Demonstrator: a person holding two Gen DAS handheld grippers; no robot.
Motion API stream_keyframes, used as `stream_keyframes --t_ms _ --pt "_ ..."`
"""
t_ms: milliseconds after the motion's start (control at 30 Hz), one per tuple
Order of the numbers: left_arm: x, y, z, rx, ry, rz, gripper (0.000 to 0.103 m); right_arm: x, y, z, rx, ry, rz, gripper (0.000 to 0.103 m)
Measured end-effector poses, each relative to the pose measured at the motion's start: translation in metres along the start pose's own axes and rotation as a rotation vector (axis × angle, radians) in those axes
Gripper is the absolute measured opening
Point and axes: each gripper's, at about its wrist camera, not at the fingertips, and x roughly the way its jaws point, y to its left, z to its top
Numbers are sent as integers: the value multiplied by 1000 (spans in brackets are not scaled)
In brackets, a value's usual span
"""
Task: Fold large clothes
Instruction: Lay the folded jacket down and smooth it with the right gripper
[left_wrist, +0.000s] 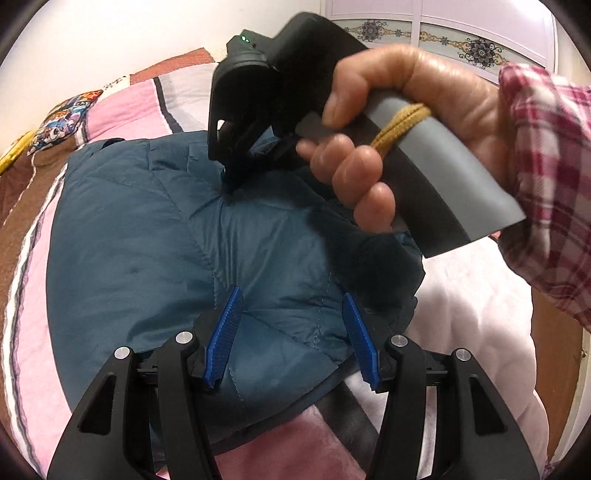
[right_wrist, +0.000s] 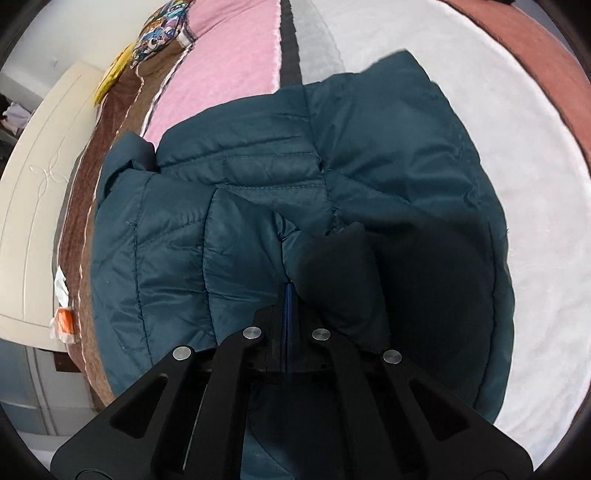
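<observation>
Jacket: teal quilted jacket (left_wrist: 147, 229) lay partly folded on the striped pink bedspread (left_wrist: 122, 110), filling frame centre.
Left gripper (left_wrist: 291, 332): jaws stood wide over the jacket's lower edge, gripping nothing.
Right gripper (right_wrist: 289, 295): jaws closed; whether fabric was pinched, cannot tell.
Hand (left_wrist: 388, 122): upper right, clasping the right gripper's handle.

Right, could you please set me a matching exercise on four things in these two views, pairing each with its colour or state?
Things:
1. jacket
2. left gripper
3. right gripper
4. sleeve

Colour or state:
A. red plaid
B. jaws shut
C. teal, quilted
D. jaws open

Pairs: 1-C, 2-D, 3-B, 4-A
</observation>
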Motion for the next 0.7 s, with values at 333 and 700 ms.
stream_keyframes --t_ms 333,700 --pt "-22 14 13 -63 7 -77 51 -3 -17 -2 38 -8 32 0" --pt "-49 71 7 -219 41 68 49 -5 -13 -8 39 -21 21 0"
